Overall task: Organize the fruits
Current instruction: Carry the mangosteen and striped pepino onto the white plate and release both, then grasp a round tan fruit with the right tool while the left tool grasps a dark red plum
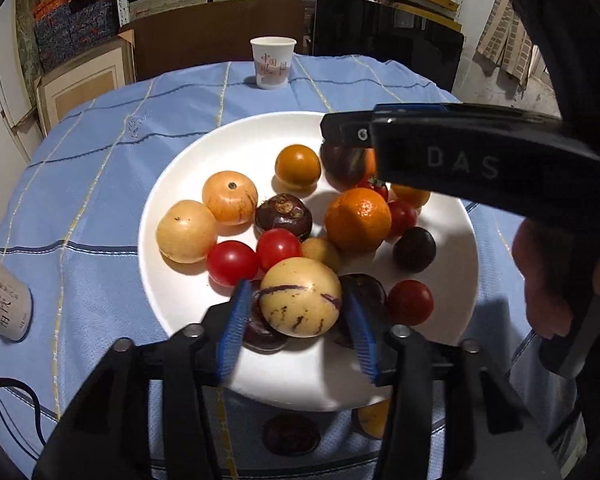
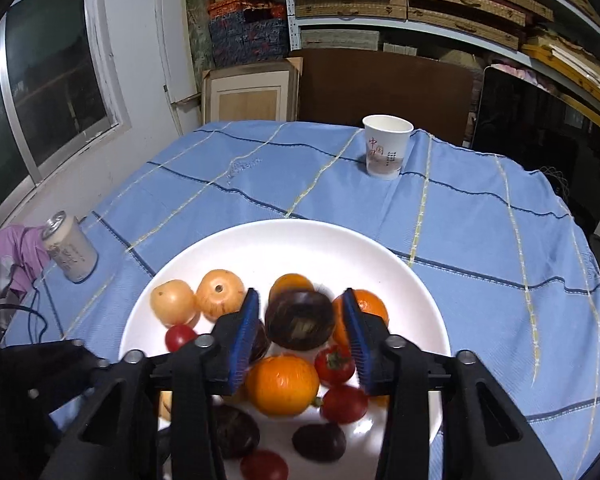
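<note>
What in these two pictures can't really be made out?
- Dark fruit, left wrist view: mostly hidden behind the right gripper.
- Dark fruit and orange fruit on the cloth below the plate: cut off by the left gripper fingers.
- Whether either gripper's pads touch fruit: unclear.
- Can print: cut by the left edge.

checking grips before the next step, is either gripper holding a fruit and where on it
Left gripper brackets the pale striped fruit at its sides, right gripper the dark fruit; firm contact can't be told.

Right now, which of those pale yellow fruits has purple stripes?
The pale yellow fruit between the left hand-held gripper pads; the two others at the plate's left edge lack such bold stripes.
</note>
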`<control>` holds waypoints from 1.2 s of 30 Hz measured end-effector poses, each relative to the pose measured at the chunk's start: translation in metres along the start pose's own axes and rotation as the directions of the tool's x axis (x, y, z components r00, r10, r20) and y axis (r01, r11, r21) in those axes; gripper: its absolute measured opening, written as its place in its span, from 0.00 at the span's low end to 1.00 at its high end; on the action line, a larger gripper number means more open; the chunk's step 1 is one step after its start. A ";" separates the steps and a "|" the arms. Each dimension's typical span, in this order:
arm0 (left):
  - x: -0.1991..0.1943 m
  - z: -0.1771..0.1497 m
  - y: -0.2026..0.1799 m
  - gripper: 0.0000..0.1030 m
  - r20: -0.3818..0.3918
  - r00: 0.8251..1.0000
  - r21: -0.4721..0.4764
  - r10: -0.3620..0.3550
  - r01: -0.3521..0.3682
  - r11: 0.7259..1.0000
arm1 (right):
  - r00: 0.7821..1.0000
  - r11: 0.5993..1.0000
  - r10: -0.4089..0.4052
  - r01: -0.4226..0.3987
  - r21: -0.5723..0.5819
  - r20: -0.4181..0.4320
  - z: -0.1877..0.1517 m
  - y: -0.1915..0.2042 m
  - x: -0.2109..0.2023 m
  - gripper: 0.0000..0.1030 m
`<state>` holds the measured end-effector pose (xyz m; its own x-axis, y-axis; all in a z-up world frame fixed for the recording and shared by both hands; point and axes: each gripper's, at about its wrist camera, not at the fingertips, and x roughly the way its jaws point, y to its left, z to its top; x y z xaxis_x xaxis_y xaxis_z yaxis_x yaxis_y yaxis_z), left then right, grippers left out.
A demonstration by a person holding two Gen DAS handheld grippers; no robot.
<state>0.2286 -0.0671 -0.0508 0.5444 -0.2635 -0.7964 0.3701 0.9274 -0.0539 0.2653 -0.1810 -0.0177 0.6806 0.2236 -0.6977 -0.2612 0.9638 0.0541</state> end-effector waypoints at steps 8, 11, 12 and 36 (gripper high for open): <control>-0.057 -0.030 0.012 0.75 0.110 0.994 0.005 -0.003 0.002 1.000 | 0.999 0.999 -0.006 0.004 0.054 0.035 -0.040 -0.006 -0.061 0.54; -0.063 -0.056 0.017 0.75 0.073 0.997 0.015 -0.013 0.012 1.000 | 1.000 1.000 -0.009 0.009 0.025 -0.004 -0.074 0.008 -0.076 0.54; -0.064 -0.064 0.019 0.75 0.064 0.998 0.016 -0.010 0.009 1.000 | 1.000 1.000 0.011 -0.011 0.013 -0.025 -0.090 0.017 -0.080 0.54; -0.048 -0.105 0.028 0.76 0.064 0.998 0.032 -0.006 0.004 0.999 | 0.992 0.999 -0.033 0.033 0.002 -0.122 -0.154 0.080 -0.057 0.42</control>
<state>0.1332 -0.0009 -0.0771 0.5895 -0.2859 -0.7555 0.3961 0.9174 -0.0381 0.1003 -0.1389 -0.0842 0.5999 0.1723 -0.7813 -0.2371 0.9710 0.0321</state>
